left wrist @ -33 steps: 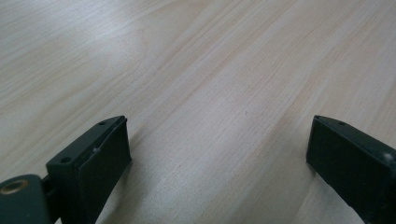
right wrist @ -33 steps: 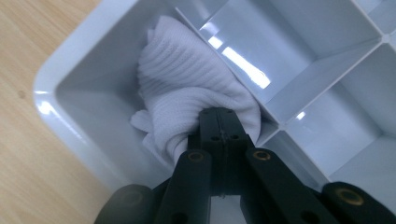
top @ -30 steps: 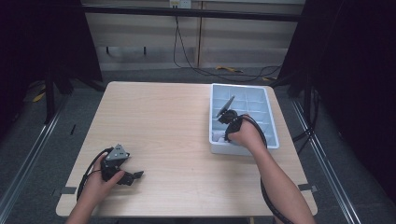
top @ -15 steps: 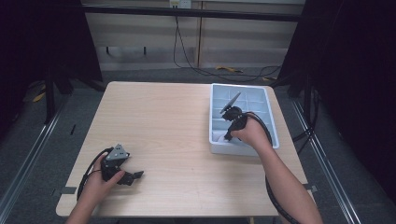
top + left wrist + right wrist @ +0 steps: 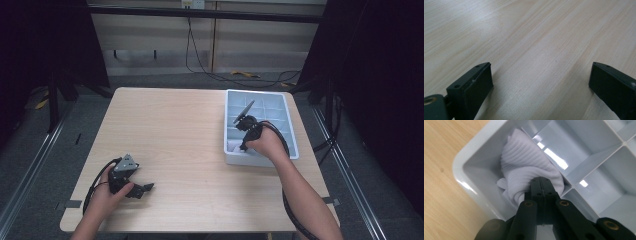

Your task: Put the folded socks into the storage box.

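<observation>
A white ribbed cloth [image 5: 524, 170] lies bunched in the near left corner compartment of a pale blue divided tray [image 5: 474, 157]. My right gripper [image 5: 541, 180] points down into that compartment. Its jaws have just closed and now stand flat together, with the tips pressed against the cloth and no fold visible between them. In the high view the right gripper [image 5: 242, 146] is over the tray [image 5: 292, 130], beside the cloth [image 5: 232, 145]. My left gripper [image 5: 147, 188] rests low over the table's near left part, jaws wide apart around bare wood [image 5: 541, 85].
The light wooden table [image 5: 190, 140] carries the tray at its right side. The tray's other compartments look bare. Cables trail from both grippers, and dark floor and rails surround the table.
The right hand has shifted slightly over the tray's near left corner. The left hand and its gripper have stayed put.
</observation>
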The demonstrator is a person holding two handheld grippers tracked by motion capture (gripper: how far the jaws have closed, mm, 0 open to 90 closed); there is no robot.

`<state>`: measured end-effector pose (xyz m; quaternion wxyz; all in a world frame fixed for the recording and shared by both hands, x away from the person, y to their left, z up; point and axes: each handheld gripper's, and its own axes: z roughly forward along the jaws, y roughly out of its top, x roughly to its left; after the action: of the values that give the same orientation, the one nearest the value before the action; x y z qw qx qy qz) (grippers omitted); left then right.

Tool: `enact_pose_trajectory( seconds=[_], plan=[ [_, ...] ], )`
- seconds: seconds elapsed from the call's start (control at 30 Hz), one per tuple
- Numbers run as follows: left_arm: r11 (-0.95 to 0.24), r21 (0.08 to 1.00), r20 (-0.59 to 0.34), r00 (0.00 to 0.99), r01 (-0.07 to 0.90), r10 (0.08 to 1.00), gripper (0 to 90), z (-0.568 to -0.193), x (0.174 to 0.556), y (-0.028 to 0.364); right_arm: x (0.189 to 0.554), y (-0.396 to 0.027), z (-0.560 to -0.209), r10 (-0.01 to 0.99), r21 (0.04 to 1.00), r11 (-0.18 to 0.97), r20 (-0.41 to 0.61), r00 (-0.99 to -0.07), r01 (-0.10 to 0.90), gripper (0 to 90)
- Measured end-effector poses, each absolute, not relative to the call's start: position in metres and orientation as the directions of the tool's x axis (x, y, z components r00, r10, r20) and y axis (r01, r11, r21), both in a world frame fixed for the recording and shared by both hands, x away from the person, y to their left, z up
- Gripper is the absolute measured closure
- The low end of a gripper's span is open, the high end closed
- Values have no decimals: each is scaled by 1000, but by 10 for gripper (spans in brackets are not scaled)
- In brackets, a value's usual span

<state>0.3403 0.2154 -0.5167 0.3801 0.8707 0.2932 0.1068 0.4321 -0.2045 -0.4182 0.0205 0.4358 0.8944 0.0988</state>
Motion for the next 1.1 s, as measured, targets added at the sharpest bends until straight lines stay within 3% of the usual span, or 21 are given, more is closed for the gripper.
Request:
enact_pose_trajectory(
  seconds=[0.37, 1.1],
  plan=[
    [-538, 726, -38, 806, 429, 591, 44, -517, 340, 215, 429, -211, -408, 787, 235, 587, 63, -614, 775, 875],
    [-538, 725, -38, 806, 429, 591, 44, -517, 341, 215, 412, -216, -371, 814, 350, 527, 55, -578, 775, 440]
  ],
)
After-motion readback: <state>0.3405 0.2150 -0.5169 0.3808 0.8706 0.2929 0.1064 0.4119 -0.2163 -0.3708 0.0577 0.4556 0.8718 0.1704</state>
